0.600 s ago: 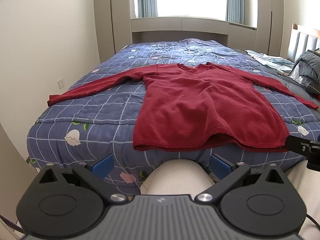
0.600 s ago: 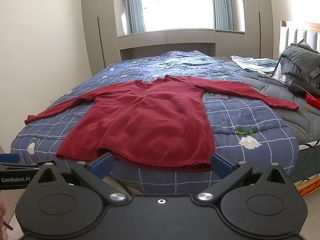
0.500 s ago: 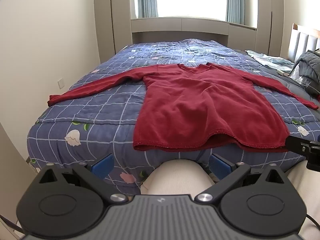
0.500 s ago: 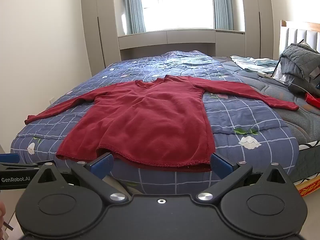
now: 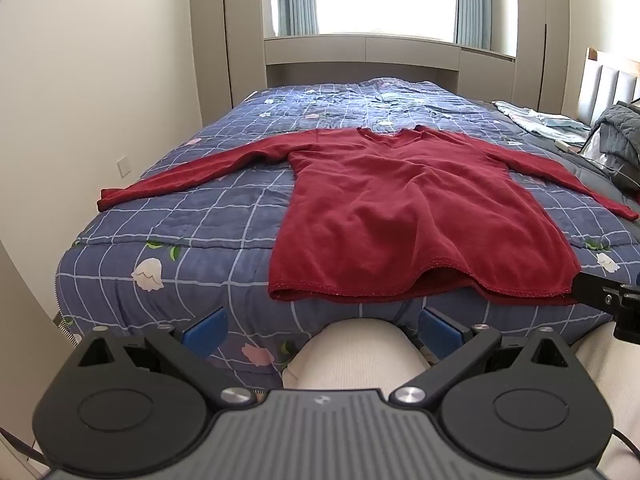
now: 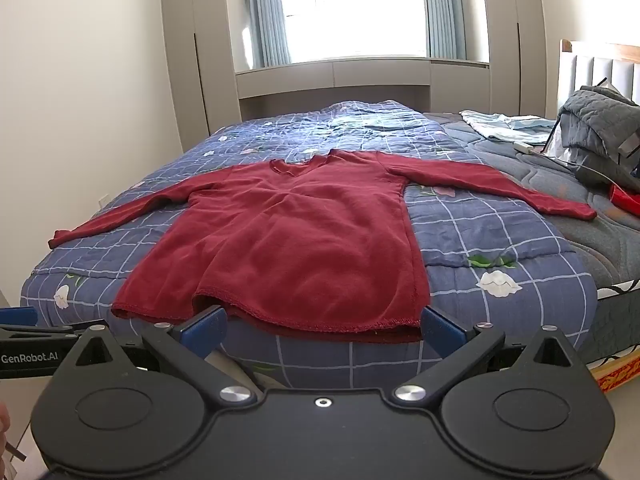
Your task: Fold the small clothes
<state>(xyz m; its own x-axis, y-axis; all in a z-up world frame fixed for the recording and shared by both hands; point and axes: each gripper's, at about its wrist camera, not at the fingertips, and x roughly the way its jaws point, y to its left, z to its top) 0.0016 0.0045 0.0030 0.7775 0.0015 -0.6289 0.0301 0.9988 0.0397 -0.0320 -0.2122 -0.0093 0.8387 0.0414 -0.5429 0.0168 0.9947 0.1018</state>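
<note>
Nothing folded yet, by my reading: the red long-sleeved top lies flat and fully spread on the blue checked quilt, both sleeves out, neckline at the far end, hem toward me at the near bed edge. I judge this the approach before the first fold. My left gripper hangs short of the bed, jaws spread wide, nothing between them; past it, my knee in pale trousers sits at 6 o'clock below the hem. My right gripper is likewise released and empty, its blue pads appearing just under the hem line in its own view, though I cannot tell if they touch cloth. From the left camera the garment body fills 12 to 1 o'clock, the left sleeve cuff out at 10 o'clock, well apart from the jaws. From the right camera the right sleeve cuff lies at 2 o'clock, near a grey bundle of bedding at the headboard side. Next move, as I judge it: reach forward for a sleeve or a hem corner each, pinching top cloth only, not quilt. The knit looks soft and may drag or bunch.
</note>
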